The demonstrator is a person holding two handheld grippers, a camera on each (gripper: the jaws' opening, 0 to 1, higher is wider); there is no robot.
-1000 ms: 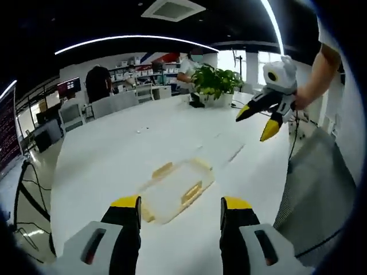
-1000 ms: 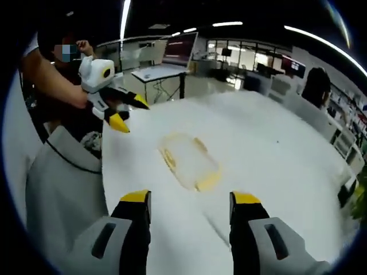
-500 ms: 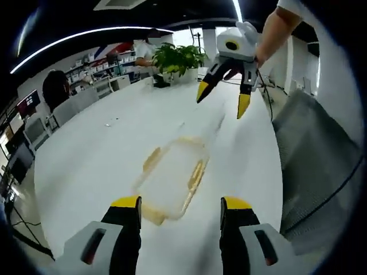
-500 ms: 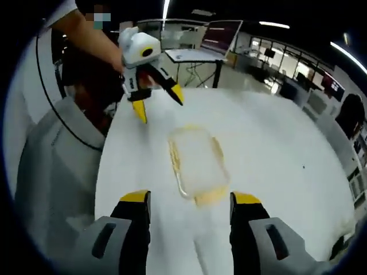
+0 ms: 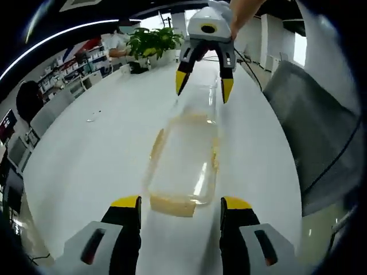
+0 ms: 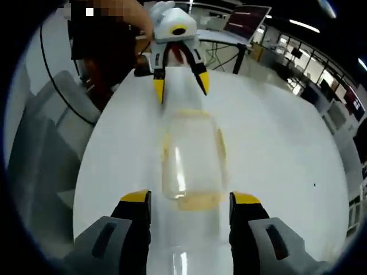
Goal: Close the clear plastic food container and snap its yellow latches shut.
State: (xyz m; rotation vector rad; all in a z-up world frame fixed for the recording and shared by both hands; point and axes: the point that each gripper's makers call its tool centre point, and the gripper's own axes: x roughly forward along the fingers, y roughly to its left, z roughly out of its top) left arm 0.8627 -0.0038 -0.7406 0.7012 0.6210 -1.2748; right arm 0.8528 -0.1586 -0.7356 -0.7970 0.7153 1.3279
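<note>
The clear plastic food container (image 5: 183,160) is lying on the white table (image 5: 86,154), stretched lengthwise between the two grippers, which are facing each other across it. In the left gripper view, the left gripper (image 5: 180,205) is hovering at the near end of the container with its yellow-tipped jaws spread wide and nothing between them, the near yellow latch (image 5: 172,204) sitting just ahead of the gap. At the far end the right gripper (image 5: 204,85) is pointing down toward the container, jaws likewise parted and holding nothing.

In the right gripper view the same arrangement is showing from the other side: the right gripper (image 6: 191,200) is open over the container (image 6: 192,154), a yellow latch (image 6: 198,201) at its near end, and the left gripper (image 6: 179,83) is hanging open above the far end. Yellow latches are also running along the long sides (image 6: 221,149). The lid appears to be resting on top, though the clear plastic is making that hard to judge.

A grey chair (image 5: 309,137) is standing beside the table, and a potted plant (image 5: 150,41) is sitting at the table's far end.
</note>
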